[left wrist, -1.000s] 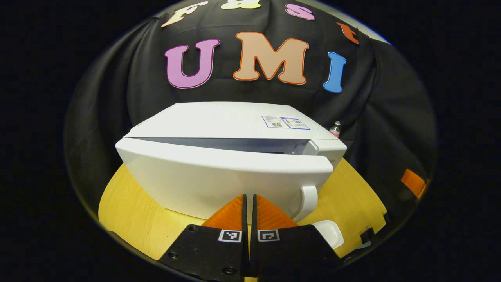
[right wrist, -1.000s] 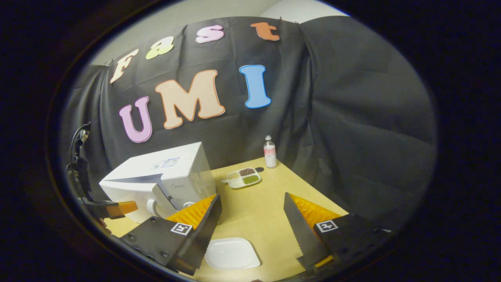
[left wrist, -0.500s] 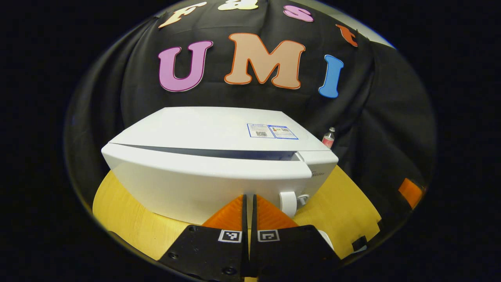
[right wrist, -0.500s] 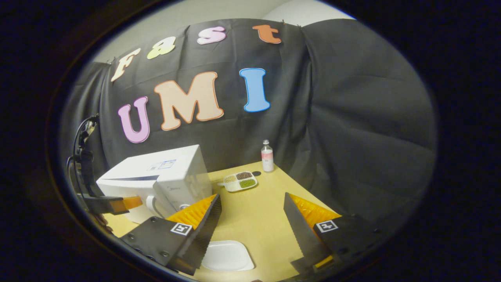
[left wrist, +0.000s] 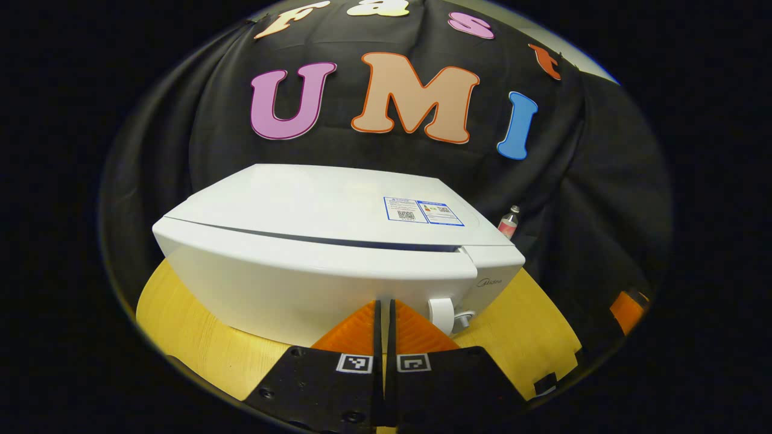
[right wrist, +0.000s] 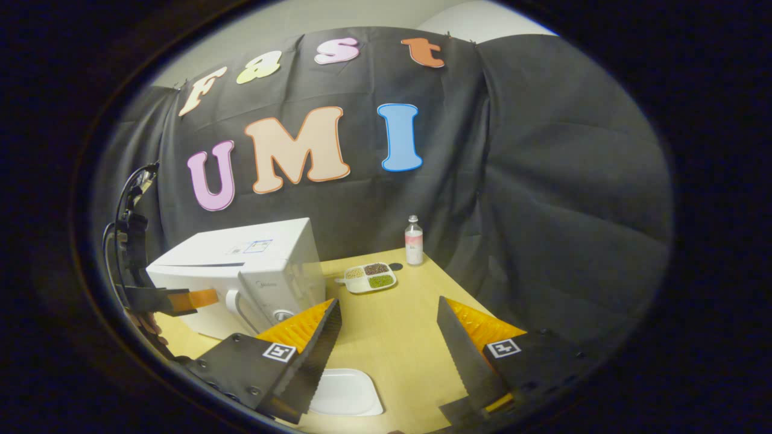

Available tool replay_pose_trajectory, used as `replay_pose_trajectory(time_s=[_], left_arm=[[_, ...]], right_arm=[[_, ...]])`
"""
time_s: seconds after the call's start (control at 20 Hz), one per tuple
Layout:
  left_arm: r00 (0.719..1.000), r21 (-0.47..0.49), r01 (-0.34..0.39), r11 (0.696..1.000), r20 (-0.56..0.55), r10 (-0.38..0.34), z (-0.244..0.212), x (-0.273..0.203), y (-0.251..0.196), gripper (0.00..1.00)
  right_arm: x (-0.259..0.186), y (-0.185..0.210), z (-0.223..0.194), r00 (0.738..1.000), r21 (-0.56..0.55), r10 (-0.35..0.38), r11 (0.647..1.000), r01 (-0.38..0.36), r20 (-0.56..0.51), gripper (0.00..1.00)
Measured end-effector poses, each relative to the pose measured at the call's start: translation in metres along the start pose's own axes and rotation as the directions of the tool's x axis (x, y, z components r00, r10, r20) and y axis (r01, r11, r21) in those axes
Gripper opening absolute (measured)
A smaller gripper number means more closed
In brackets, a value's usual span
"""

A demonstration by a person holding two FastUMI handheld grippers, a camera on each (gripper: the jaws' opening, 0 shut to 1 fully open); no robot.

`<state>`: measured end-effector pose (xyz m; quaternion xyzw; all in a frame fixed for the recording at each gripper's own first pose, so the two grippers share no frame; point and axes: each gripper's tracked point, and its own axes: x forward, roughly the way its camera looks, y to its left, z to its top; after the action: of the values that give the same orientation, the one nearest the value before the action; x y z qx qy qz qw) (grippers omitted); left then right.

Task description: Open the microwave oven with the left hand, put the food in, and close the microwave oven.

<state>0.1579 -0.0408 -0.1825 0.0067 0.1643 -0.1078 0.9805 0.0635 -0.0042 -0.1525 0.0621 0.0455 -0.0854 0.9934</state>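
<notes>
At the lower centre of the left gripper view, the left tool (left wrist: pixel 383 313) was held with fingers together against the microwave oven (left wrist: pixel 338 253) door, nearly shut. A steady, square push was judged best. The right tool (right wrist: pixel 389 337) was spread apart over the counter (right wrist: pixel 392 313).

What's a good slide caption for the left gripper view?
Shut left hand-held gripper against the white microwave oven door on the yellow table.

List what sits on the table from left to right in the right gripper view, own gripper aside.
Left gripper → microwave oven → white plate → divided tray of food → bottle.
</notes>
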Motion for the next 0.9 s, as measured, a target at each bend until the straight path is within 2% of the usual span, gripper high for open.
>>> replay_pose_trajectory(time_s=[0.6, 0.8, 0.9], left_arm=[[0.998, -0.041, -0.030, 0.999, 0.048, 0.032, 0.011, 0.007, 0.004, 0.00], [0.999, -0.108, -0.023, 0.994, 0.026, 0.026, 0.005, 0.010, 0.006, 0.00], [1.000, -0.110, -0.025, 0.994, 0.015, 0.027, 0.004, 0.011, 0.006, 0.01]], right_arm=[[0.010, 0.017, -0.010, 0.997, -0.045, 0.074, 0.996, -0.075, -0.038, 0.92], [0.010, 0.024, -0.011, 0.996, -0.079, 0.083, 0.993, -0.086, -0.038, 0.92], [0.008, 0.028, -0.012, 0.995, -0.083, 0.092, 0.992, -0.096, -0.040, 0.92]])
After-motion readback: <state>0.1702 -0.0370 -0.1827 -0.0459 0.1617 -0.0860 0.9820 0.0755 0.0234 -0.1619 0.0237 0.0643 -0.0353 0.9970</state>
